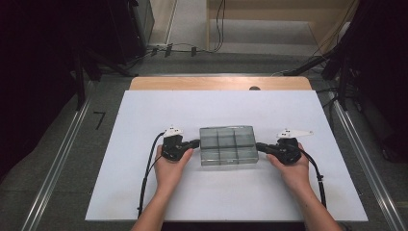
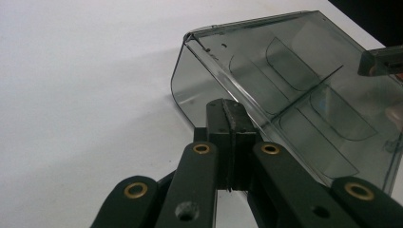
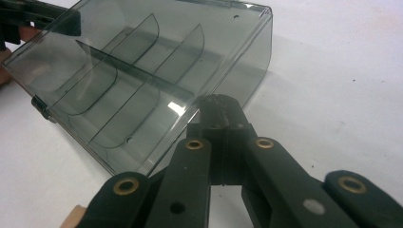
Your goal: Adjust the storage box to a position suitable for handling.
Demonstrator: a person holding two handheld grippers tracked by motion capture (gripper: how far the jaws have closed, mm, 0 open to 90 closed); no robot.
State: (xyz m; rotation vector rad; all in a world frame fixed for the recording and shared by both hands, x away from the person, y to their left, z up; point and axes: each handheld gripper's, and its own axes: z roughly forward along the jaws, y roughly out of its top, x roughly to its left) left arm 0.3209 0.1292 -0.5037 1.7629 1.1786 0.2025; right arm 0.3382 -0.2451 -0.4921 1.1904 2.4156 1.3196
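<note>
A smoky clear plastic organiser box (image 1: 228, 144) with inner dividers and a closed lid lies in the middle of the white board (image 1: 144, 110). My left gripper (image 1: 195, 143) is shut, and its tip sits against the box's left end. In the left gripper view the shut jaws (image 2: 227, 107) meet the edge of the box (image 2: 285, 80). My right gripper (image 1: 260, 146) is shut too, at the box's right end. The right gripper view puts its tip (image 3: 219, 100) against the side of the box (image 3: 142, 61). Nothing is between either pair of jaws.
The white board covers a wooden table whose far edge (image 1: 216, 83) shows at the back. Cables (image 1: 183, 48) lie on the floor beyond it. Metal rails (image 1: 62, 149) run along both sides, and dark equipment stands at the far left and right.
</note>
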